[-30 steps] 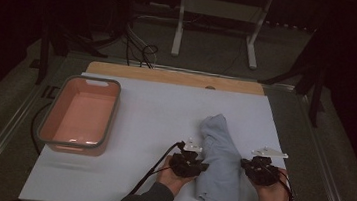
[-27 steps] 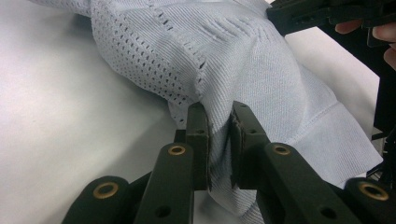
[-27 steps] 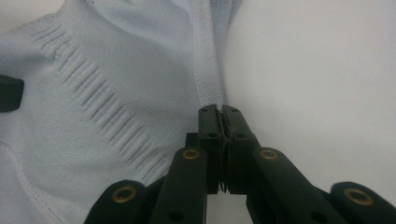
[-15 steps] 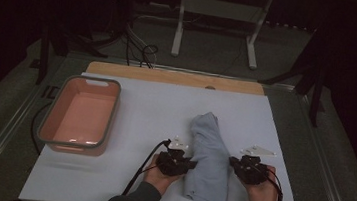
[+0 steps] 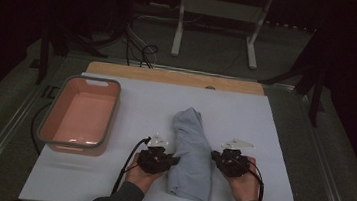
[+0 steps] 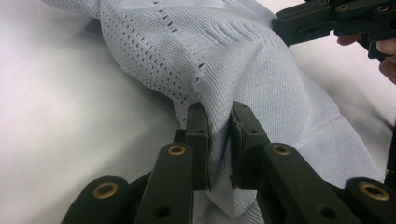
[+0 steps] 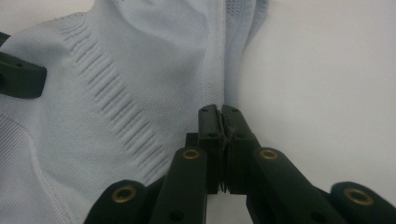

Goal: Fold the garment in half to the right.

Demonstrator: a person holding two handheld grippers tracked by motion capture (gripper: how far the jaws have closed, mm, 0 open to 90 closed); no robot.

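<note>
A light blue knit garment [image 5: 191, 154] lies folded into a long strip on the white mat [image 5: 273, 140], right of centre. My left gripper [image 5: 172, 160] is at its left edge; in the left gripper view the left gripper [image 6: 219, 114] is shut on a raised fold of the garment [image 6: 261, 79]. My right gripper [image 5: 215, 157] is at the strip's right edge. In the right gripper view the right gripper [image 7: 219, 112] is pinched tight on the hem of the garment [image 7: 140, 70]. Each gripper view shows the other gripper farther off.
A pink tub [image 5: 82, 113] with a grey rim stands on the mat's left side. A wooden board [image 5: 174, 77] runs along the mat's far edge, with a metal stand [image 5: 214, 29] and cables on the floor beyond. Bare mat lies right of the garment.
Both hands have slid to the left across the mat, and the garment held between them has moved left with them. The grips look unchanged.
</note>
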